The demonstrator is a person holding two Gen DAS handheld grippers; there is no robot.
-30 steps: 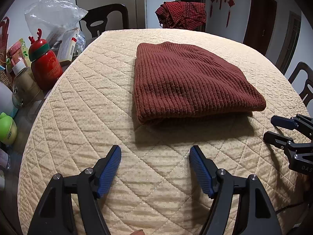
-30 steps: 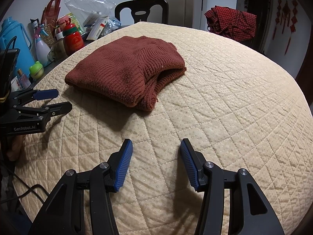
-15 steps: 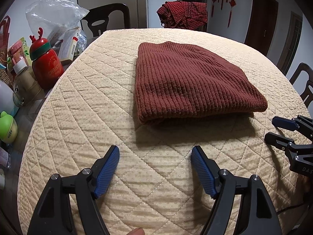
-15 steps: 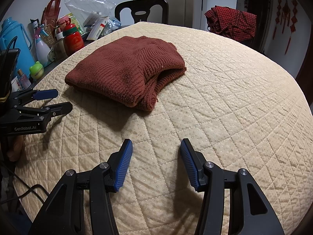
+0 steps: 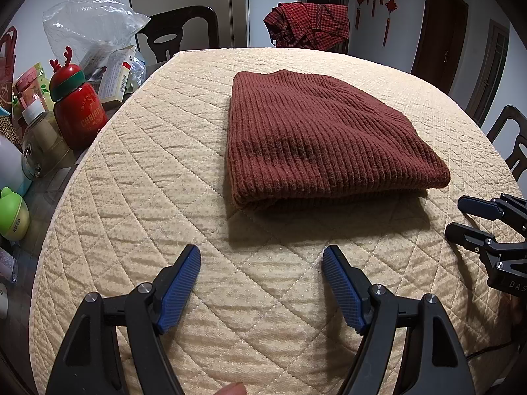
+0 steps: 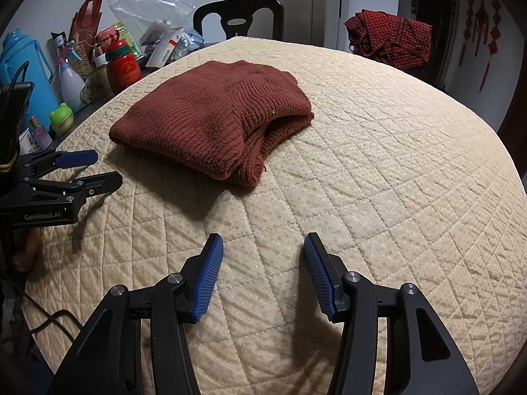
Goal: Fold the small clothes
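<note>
A rust-brown ribbed knit garment [image 5: 316, 138] lies folded into a thick rectangle on the quilted beige table cover [image 5: 158, 171]; in the right wrist view the same garment [image 6: 214, 121] shows its open folded edges toward me. My left gripper [image 5: 262, 256] hovers open over bare cover, just short of the garment's near fold, nothing between its blue pads. My right gripper [image 6: 263, 247] is open too, over the cover to the garment's near right. Each gripper appears in the other's view: the right gripper [image 5: 467, 217] at the far right, the left gripper [image 6: 95, 168] at the far left.
Clutter lines the table's left edge: a red reindeer bottle [image 5: 79, 112], a plastic bag [image 5: 89, 26], boxes, a green jar [image 5: 13, 217], a blue thermos [image 6: 23, 75]. A red checked cloth [image 5: 309, 26] hangs on a far chair. A dark chair [image 6: 237, 16] stands behind the table.
The left gripper's jaws have spread slightly wider. Neither hand has moved and the garment lies as before.
</note>
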